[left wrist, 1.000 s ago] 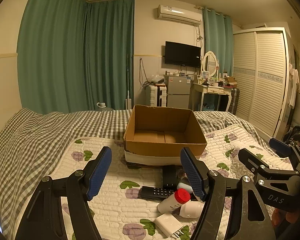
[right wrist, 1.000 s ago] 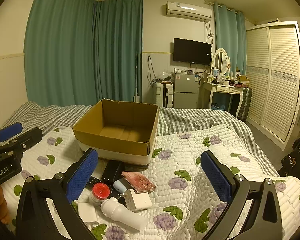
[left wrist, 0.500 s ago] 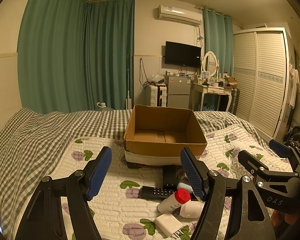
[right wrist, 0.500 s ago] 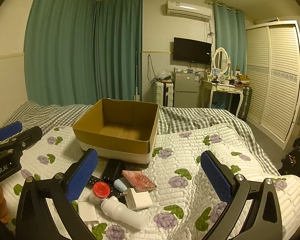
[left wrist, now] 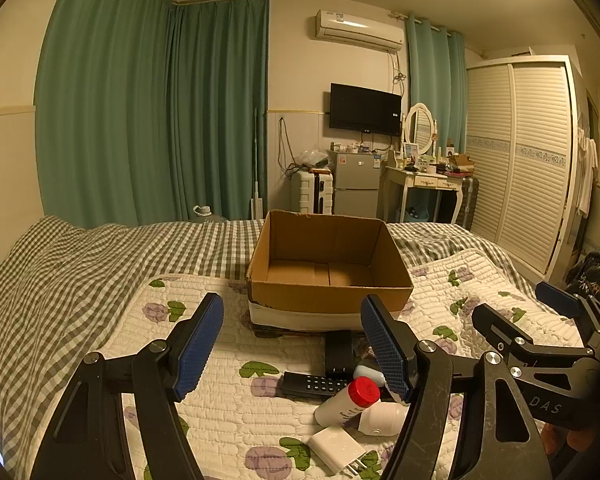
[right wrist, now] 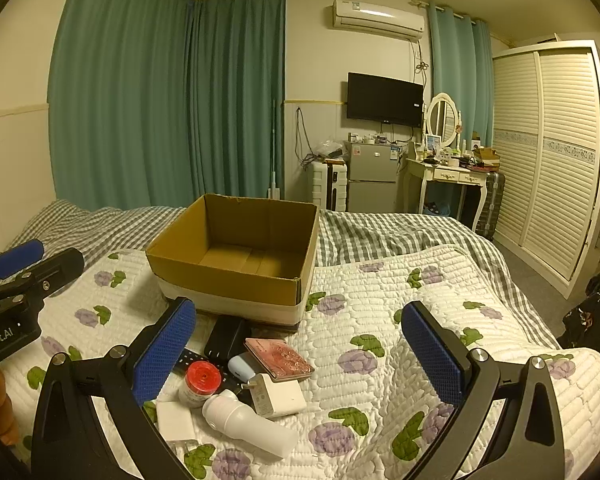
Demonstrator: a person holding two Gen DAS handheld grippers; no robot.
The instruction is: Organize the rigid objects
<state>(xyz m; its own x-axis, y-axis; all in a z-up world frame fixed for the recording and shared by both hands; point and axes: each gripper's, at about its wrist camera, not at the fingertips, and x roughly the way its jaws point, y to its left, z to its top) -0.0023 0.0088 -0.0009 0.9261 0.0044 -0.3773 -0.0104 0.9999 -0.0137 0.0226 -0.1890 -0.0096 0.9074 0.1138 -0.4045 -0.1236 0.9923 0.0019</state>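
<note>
While both pairs of tongs hang above the bed, we hold the left tongs (left wrist: 292, 344) and the right tongs (right wrist: 298, 354) spread wide, gripping nothing. The open cardboard box (right wrist: 236, 264) sits on the floral quilt (right wrist: 380, 320) with nothing inside. Just in front of it lie the clutter: a red-capped bottle (right wrist: 199, 384), a white bottle (right wrist: 248, 420), a white charger (right wrist: 278, 396), a pink case (right wrist: 278, 358) and a black remote (left wrist: 314, 384)
</note>
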